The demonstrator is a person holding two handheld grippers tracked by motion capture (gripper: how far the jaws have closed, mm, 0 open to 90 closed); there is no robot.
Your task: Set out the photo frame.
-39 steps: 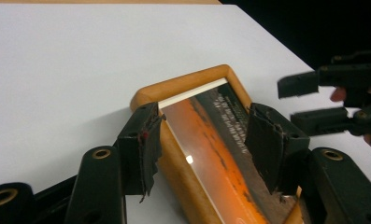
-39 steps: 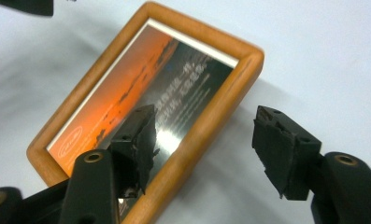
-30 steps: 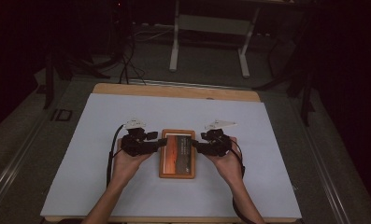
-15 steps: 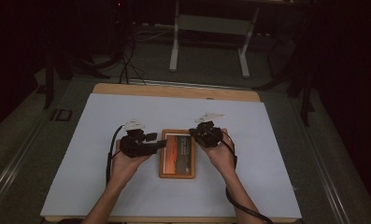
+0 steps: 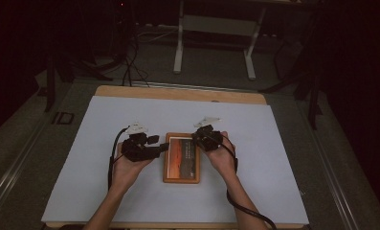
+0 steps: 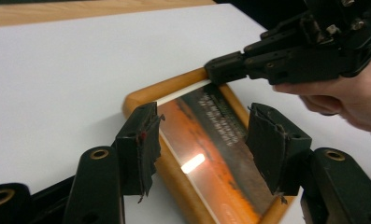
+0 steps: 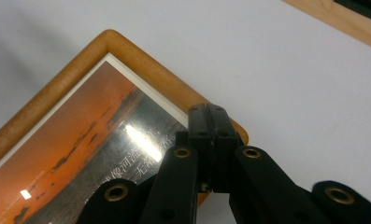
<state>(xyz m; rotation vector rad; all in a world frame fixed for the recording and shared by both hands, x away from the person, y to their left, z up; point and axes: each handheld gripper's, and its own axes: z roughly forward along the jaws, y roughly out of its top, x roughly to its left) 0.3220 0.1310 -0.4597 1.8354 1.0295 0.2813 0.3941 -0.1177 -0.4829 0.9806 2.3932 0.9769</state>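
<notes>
Wooden picture frame [image 5: 182, 158] lies flat on the white desk [image 5: 273, 158], middle of it, a bit toward your near edge, sunset print facing up. Your left tongs [image 5: 164, 147] sit at the frame's left rail, jaws apart with that rail between them in the left gripper view [image 6: 202, 144]; pads not pressing, so nothing is gripped. Your right tongs [image 5: 197, 137] are pressed together with nothing between them, tips down on the frame's far right corner, seen clearly in the right gripper view [image 7: 209, 122]. They have just snapped closed, empty. Progress: early, I'd say. Both tongs are placed at the frame, but no hold is taken and the frame looks flat, unlifted. Left to do: clamp the left rail, then lift or turn the frame, probably with the right tip steadying.
</notes>
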